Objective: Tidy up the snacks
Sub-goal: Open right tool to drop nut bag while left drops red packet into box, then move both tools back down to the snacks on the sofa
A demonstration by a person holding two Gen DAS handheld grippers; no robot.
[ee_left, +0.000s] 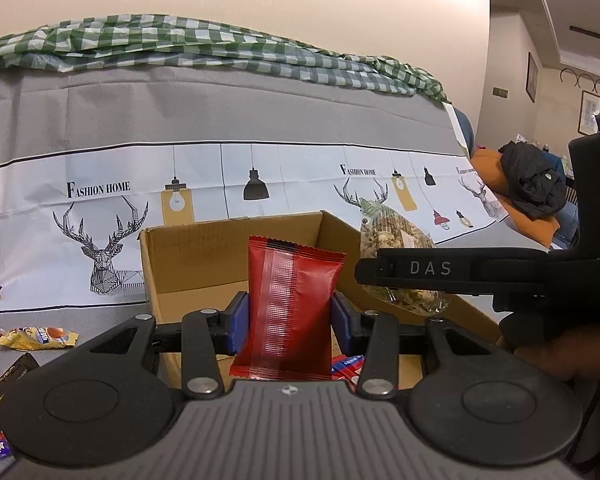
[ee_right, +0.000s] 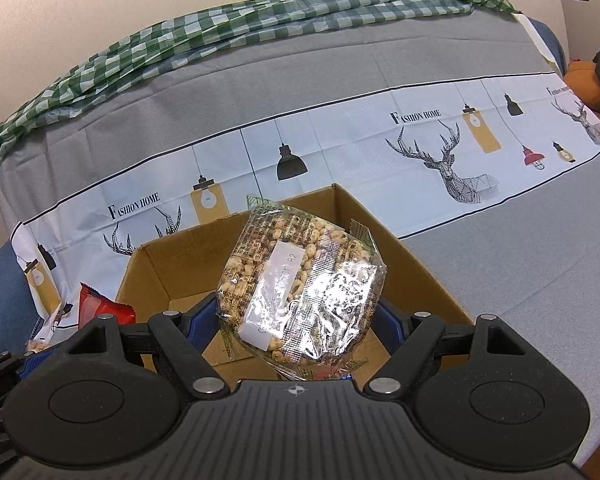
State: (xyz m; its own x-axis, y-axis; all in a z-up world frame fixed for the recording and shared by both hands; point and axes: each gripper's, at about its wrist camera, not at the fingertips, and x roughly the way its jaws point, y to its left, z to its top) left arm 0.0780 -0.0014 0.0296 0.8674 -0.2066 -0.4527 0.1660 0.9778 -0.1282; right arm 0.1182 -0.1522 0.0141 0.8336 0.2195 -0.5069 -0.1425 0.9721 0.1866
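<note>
Over the open cardboard box (ee_left: 204, 256) I hold both tools at once, each with one snack, so that both can go down into the same container. My left tool (ee_left: 290, 320) pinches a red foil packet (ee_left: 292, 304) between its blue pads (ee_left: 238, 320); the packet stands upright with its crimped top edge up, gripped across its lower half so the sealed ends stay free. My right tool (ee_right: 298, 324) is clamped on a clear bag of puffed grain snacks (ee_right: 300, 288), tilted with its white label toward the camera; I hold it near its lower part because the film is slack and shiny and I judge it would slip from a lighter grip. From the left wrist view that bag (ee_left: 400, 256) hangs at the box's right wall, with the right tool's dark body just in front of it. The box sits on a grey cloth with a printed band of deer and lamps (ee_right: 444, 164), and a green checked cloth (ee_right: 220, 28) is bunched higher up behind. Some blue and red packaging (ee_left: 348, 362) seems to lie in the box already, though I cannot make it out. Other snacks wait outside: a yellow packet (ee_left: 40, 336) lies left of the box. I judge the sorting only partly done; the next step is to lower and let go, one side at a time to avoid a tangle.
</note>
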